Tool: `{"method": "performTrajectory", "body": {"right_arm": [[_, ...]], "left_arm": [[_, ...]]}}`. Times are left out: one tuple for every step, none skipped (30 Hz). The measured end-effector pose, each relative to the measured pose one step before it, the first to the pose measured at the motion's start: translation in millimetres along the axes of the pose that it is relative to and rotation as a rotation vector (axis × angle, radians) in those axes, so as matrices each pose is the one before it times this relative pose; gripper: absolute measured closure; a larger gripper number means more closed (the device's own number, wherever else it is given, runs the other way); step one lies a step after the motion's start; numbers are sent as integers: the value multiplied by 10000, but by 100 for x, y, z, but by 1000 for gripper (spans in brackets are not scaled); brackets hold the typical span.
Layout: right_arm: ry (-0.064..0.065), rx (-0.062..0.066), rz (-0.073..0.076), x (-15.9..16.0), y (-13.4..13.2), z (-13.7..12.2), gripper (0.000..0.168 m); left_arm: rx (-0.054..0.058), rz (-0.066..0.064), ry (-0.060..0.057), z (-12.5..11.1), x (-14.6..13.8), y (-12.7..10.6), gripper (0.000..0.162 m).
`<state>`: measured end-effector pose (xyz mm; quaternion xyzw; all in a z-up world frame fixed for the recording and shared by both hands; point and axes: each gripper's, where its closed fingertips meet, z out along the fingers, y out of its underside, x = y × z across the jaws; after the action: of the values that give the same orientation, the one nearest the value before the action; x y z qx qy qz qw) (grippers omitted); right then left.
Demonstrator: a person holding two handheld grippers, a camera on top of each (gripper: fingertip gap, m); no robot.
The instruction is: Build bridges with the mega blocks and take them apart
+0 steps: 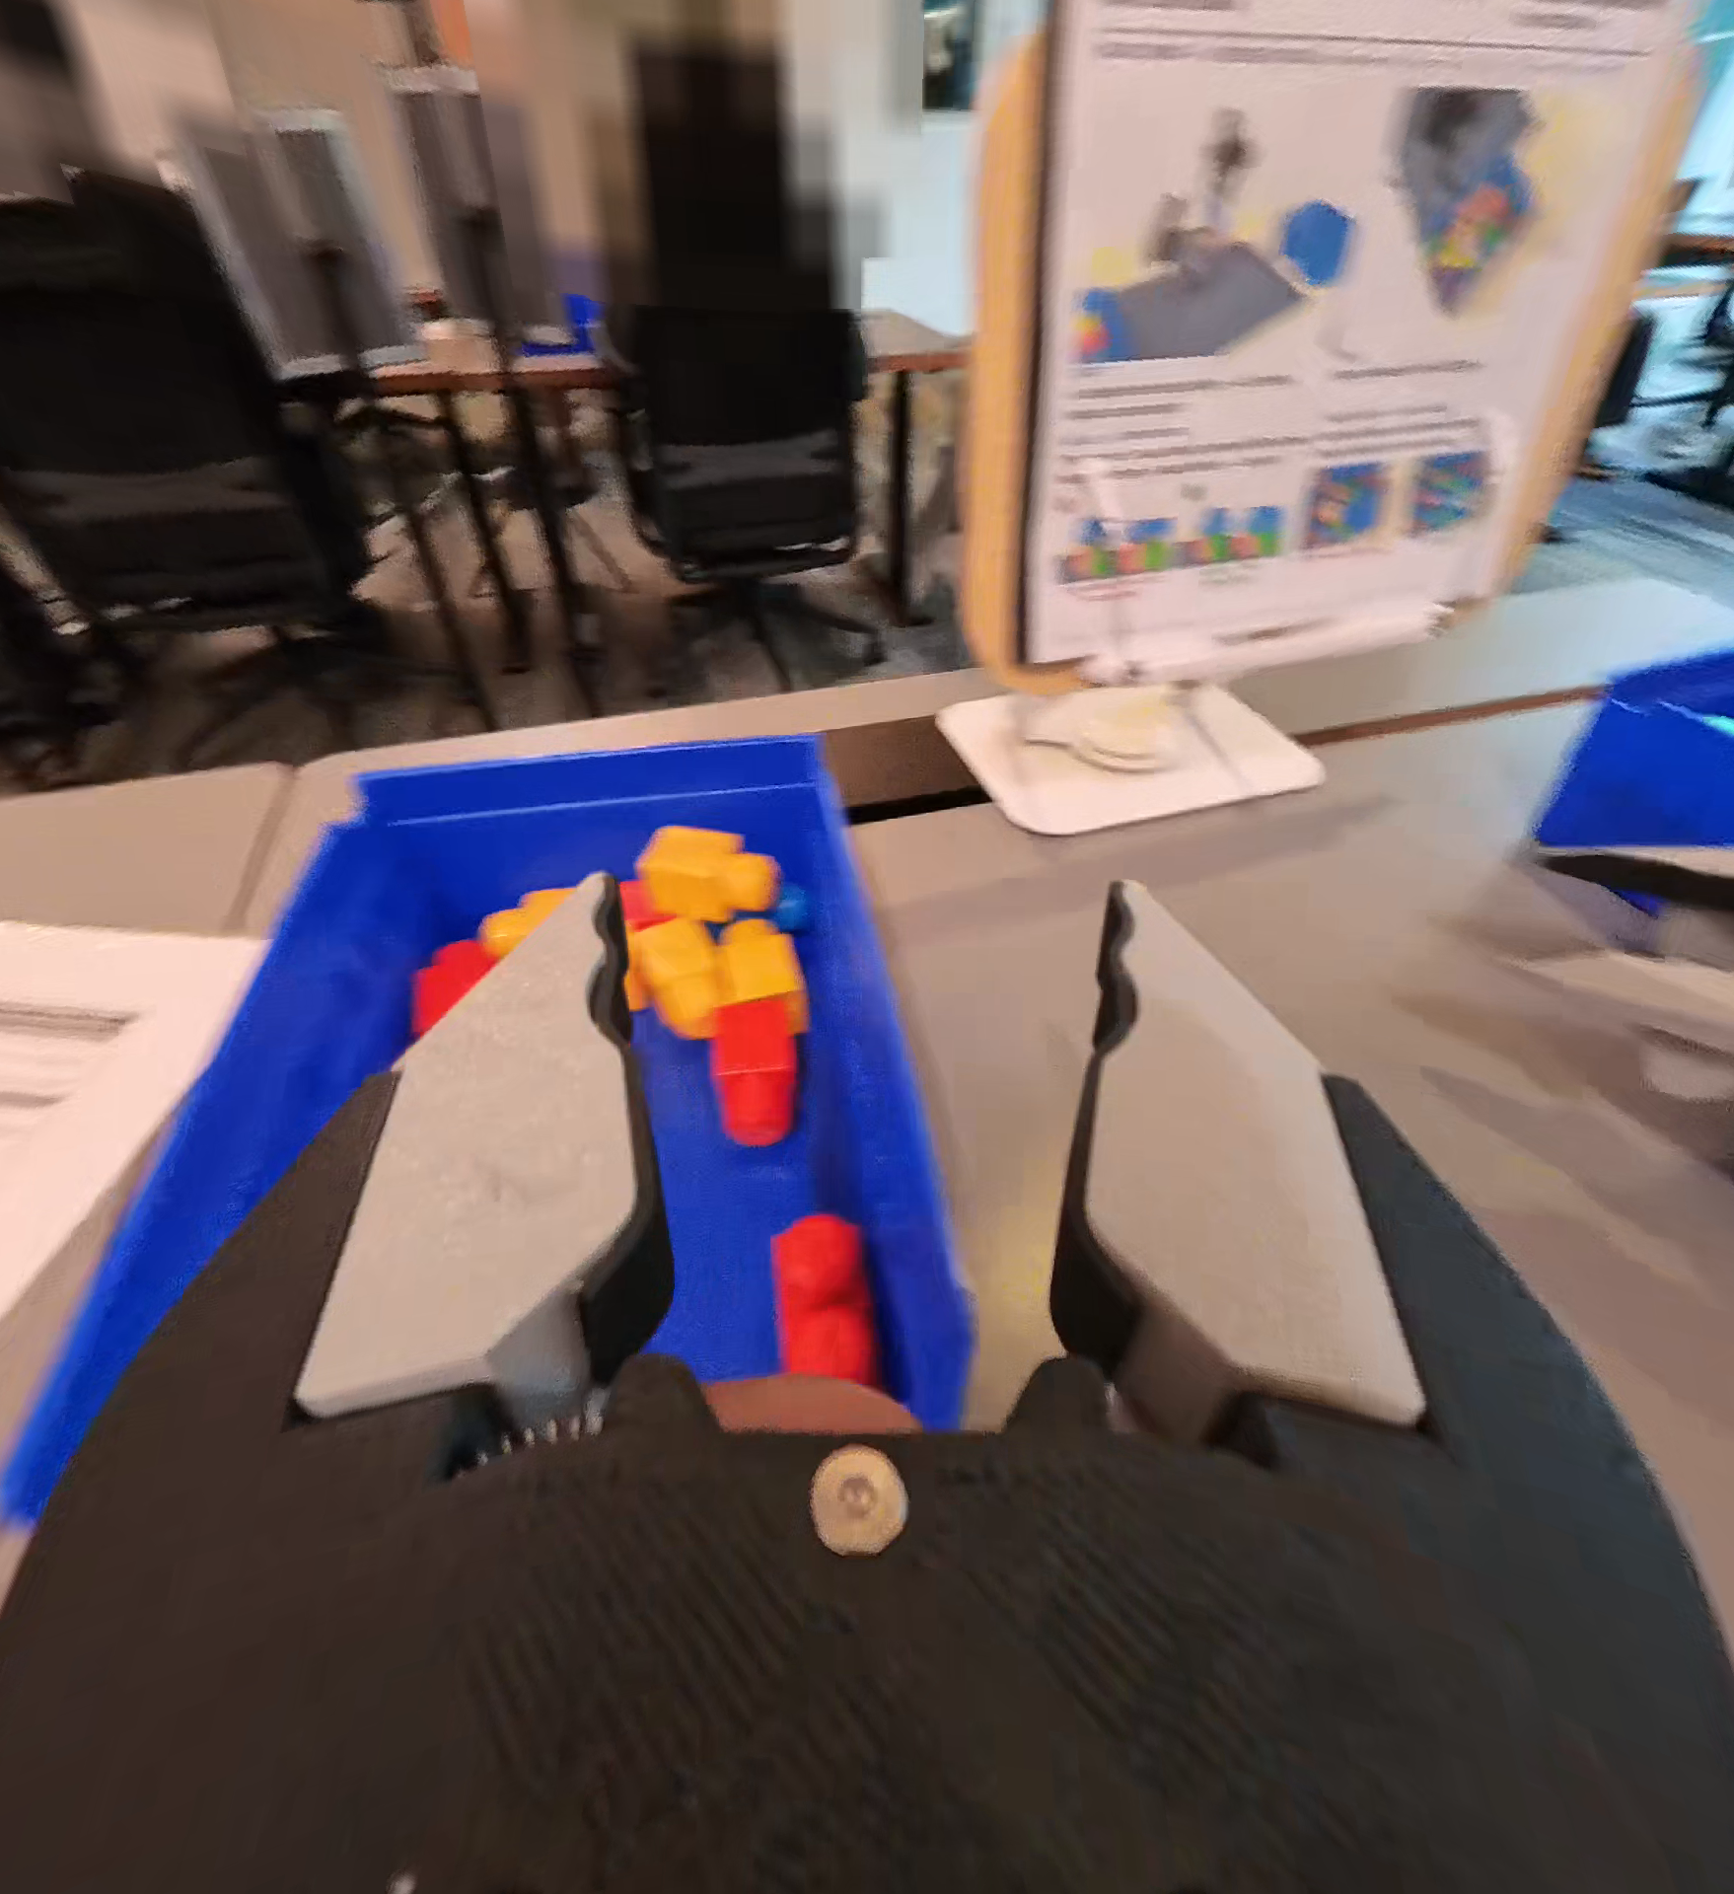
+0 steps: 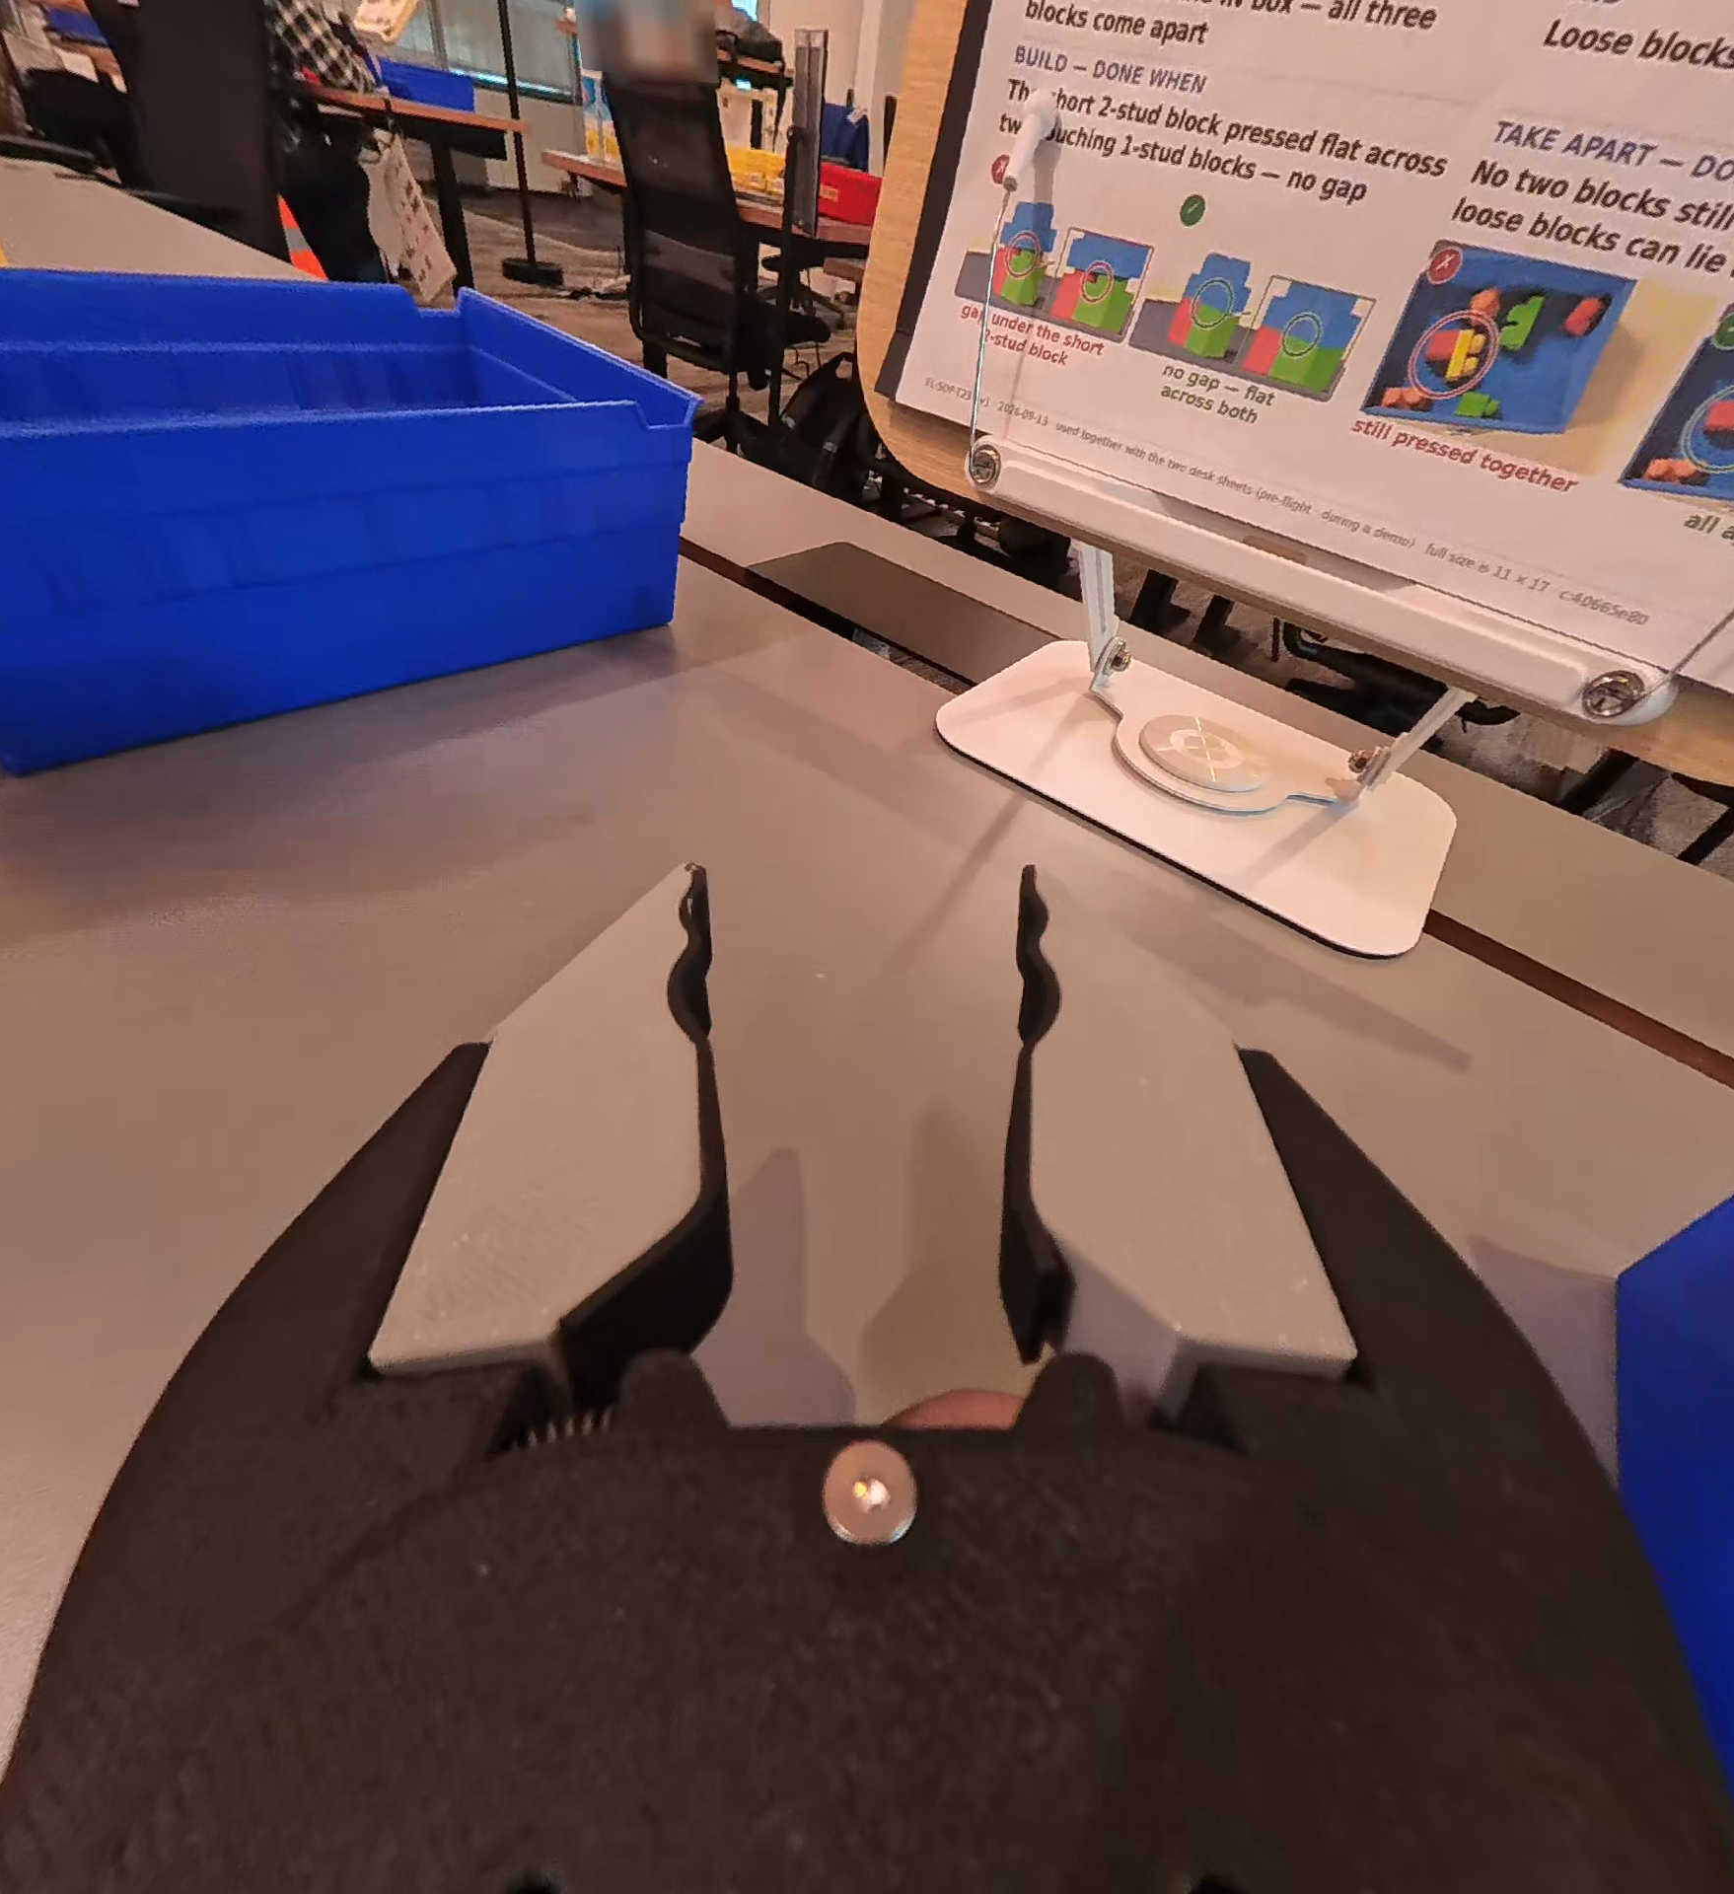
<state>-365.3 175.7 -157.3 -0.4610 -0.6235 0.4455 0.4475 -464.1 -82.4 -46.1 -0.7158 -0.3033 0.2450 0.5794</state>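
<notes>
A: Left wrist view first: where are the blocks?

B: In the blue bin point(image 1: 873, 1035) on the grey table point(image 1: 1201, 1025). A heap of yellow blocks point(image 1: 709, 922) lies toward its far end, with red blocks point(image 1: 755, 1076) beside and nearer, and two more red ones point(image 1: 824, 1302) against the right wall close to the camera. One small blue piece point(image 1: 791, 907) peeks out behind the yellow heap.

A: And the left gripper point(image 1: 858, 922)?

B: Its jaws stand spread wide and hold nothing. The left finger hangs over the bin, the right finger over bare table just outside the bin's right wall.

A: The right gripper point(image 2: 858, 881)?

B: Also spread, nothing between the fingers, hovering over bare table in the right wrist view. The bin point(image 2: 310, 512) sits off to its left, well apart; from this low angle I cannot tell what is inside.

A: Anything else around?

B: A second blue bin point(image 1: 1662, 789) at the right edge, with red and green bits showing. An instruction sheet point(image 2: 1355, 256) on a white stand point(image 2: 1201, 799) at the table's far side, papers point(image 1: 33, 1045) at the left, office chairs point(image 1: 750, 430) beyond
</notes>
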Motion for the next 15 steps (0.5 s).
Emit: {"method": "performTrajectory", "body": {"right_arm": [[-1,4,-9,-18,19,12,110],[6,-17,-6,19,62,4,110],[21,-8,3,57,76,1,110],[14,3,22,55,39,-19,110],[5,19,38,46,8,-54,109],[-5,52,36,32,-60,-76,109],[-3,79,25,36,-85,-84,109],[-8,67,20,6,-60,-55,109],[-2,44,8,7,-10,-15,109],[11,38,-16,15,9,18,108],[25,22,-31,26,54,34,108],[30,-5,-25,33,103,67,107],[23,6,-13,34,100,83,107],[14,20,16,44,67,84,107],[21,11,54,74,61,108,107]], "left_arm": [[-242,-181,-407,14,-1901,1,71],[-351,-184,-208,253,-1475,301,70],[-418,-154,-226,432,-1318,505,69],[-388,-84,-229,534,-1076,563,67],[-266,-27,-160,614,-760,491,65],[-173,-62,-193,671,-680,438,64],[-147,-136,-163,707,-511,440,64],[-130,-188,19,730,-147,410,64],[-124,-192,123,746,79,415,65],[-210,-174,107,794,72,540,65],[-252,-100,113,856,67,536,67],[-167,-41,-8,893,-135,341,67],[-54,-7,-122,855,-327,59,67],[7,-5,-139,801,-365,-198,67],[36,-20,-75,736,-264,-408,66]]}}
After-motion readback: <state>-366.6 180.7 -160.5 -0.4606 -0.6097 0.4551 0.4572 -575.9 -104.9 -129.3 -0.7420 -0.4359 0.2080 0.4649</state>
